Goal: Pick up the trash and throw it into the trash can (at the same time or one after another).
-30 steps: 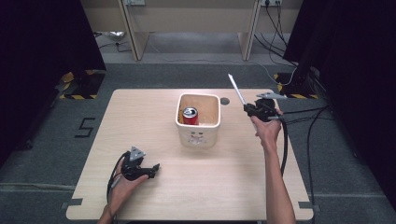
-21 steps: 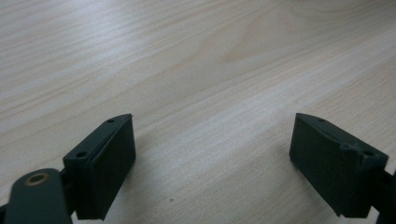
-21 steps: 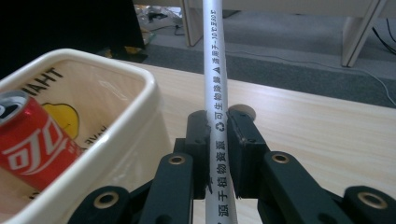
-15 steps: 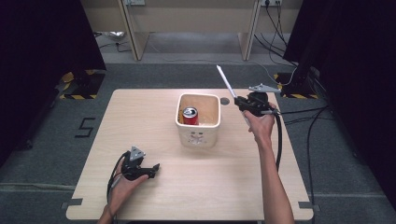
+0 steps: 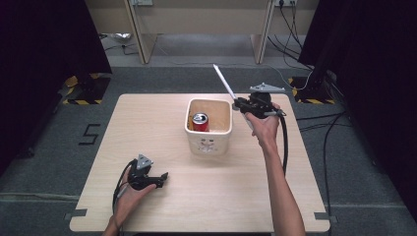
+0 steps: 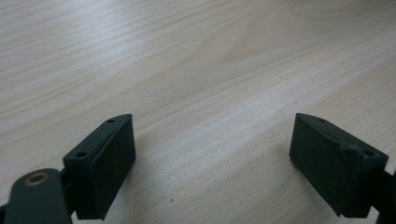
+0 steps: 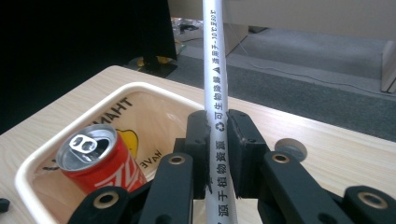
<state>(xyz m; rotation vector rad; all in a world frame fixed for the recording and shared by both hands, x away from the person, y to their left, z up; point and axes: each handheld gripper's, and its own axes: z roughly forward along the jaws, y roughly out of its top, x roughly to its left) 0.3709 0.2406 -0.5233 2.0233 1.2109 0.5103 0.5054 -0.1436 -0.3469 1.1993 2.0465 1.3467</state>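
Care matters here: our right gripper (image 5: 244, 104) clamps its fingers on the long white paper-wrapped straw (image 7: 215, 70), raised beside the cream square plastic bin (image 5: 209, 142) holding the red soda can (image 5: 199, 122). We should tip it down over the bin. Our left gripper (image 5: 158, 178) rests spread wide and empty on the pale wooden counter (image 5: 147, 123).

Can (image 5: 200, 121) in bin (image 5: 209, 141) mid-table; straw (image 5: 224, 82) above its right rim.

A light wooden rectangular table (image 5: 147, 128) stands on grey carpet floor (image 5: 44, 162); black curtains (image 5: 44, 44) hang beyond its left side.
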